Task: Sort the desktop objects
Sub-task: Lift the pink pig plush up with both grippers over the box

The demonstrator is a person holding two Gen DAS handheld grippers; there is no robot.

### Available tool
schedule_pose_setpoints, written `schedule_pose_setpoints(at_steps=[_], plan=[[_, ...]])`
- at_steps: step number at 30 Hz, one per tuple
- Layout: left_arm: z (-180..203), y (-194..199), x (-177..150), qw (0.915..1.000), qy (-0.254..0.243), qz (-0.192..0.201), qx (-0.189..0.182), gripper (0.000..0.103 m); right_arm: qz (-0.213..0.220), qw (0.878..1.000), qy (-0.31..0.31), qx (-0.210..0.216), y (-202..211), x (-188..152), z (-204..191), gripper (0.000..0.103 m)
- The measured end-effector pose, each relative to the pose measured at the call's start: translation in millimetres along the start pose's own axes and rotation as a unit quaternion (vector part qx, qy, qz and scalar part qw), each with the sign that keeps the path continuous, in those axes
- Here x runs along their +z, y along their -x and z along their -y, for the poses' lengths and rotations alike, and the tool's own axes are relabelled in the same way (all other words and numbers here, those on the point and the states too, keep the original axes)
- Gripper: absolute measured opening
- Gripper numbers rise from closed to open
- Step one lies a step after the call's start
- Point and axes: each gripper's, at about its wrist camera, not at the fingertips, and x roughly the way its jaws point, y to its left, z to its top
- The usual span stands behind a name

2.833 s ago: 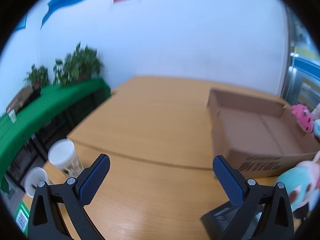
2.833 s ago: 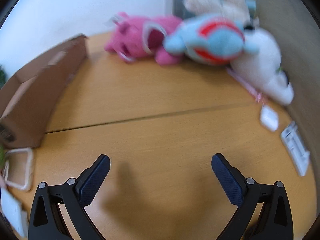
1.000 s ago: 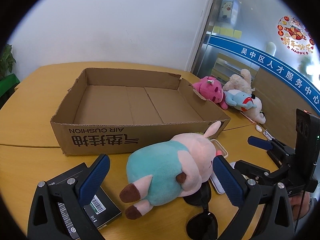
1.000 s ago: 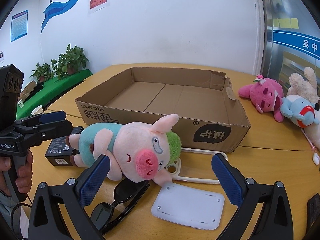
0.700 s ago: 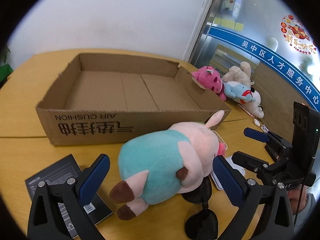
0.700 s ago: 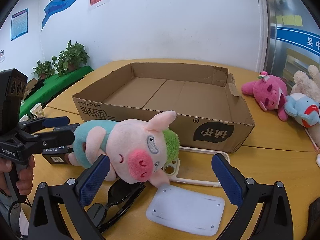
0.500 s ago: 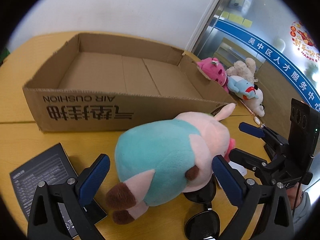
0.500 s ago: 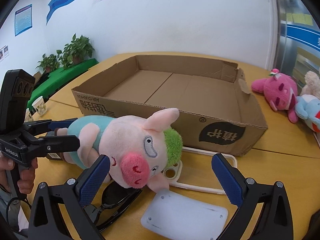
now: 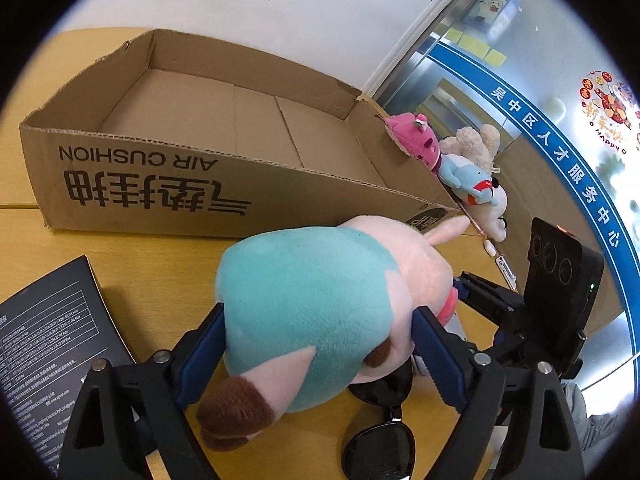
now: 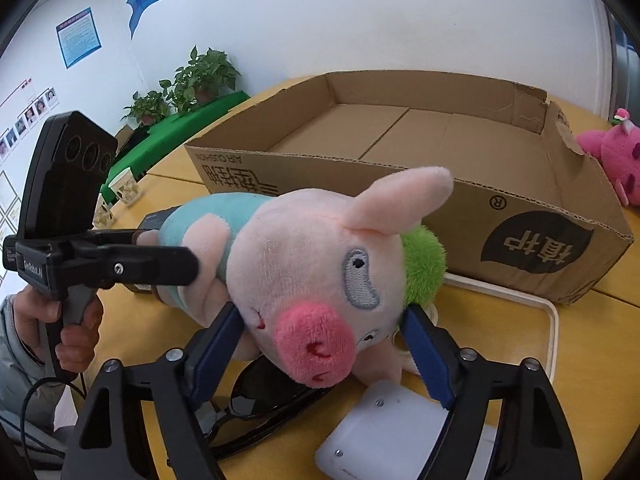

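Here, the left gripper (image 9: pixel 320 354) and right gripper (image 10: pixel 322 346) clamp a soft, light toy pig (image 9: pixel 304 312), the box (image 9: pixel 224 120) at twelve o'clock.

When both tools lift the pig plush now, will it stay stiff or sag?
The pig plush probably sags: its fur dents at the left tool and right tool. It looks light. The sunglasses beneath may shift.

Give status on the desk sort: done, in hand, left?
Done: nothing; the cardboard box holds no items. In hand: the pig plush, left tongs closed on its body, right tongs on its head. Left: sunglasses, black booklet, white pad, other plush toys.
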Motion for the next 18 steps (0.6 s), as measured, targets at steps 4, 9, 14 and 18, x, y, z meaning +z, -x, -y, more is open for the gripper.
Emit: schedule_pose_setpoints(at_steps=[4, 9, 14, 18], plan=[[6, 13, 6, 0.9997, -0.001, 0.024, -0.010, 0.087, 0.016, 1.000, 0.000, -0.003, 15, -1, -7, 0.074], [22, 41, 22, 0.9974, -0.019, 0.065, -0.024, 0.087, 0.070, 0.997, 0.023, -0.021, 51, 17, -25, 0.072], [47, 71, 52, 0.9923, -0.065, 0.105, -0.012, 0.087, 0.117, 0.992, 0.034, -0.027, 80, 42, -37, 0.072], [64, 99, 77, 0.9845, -0.103, 0.141, -0.012, 0.087, 0.155, 0.986, 0.050, -0.036, 105, 72, -52, 0.072]])
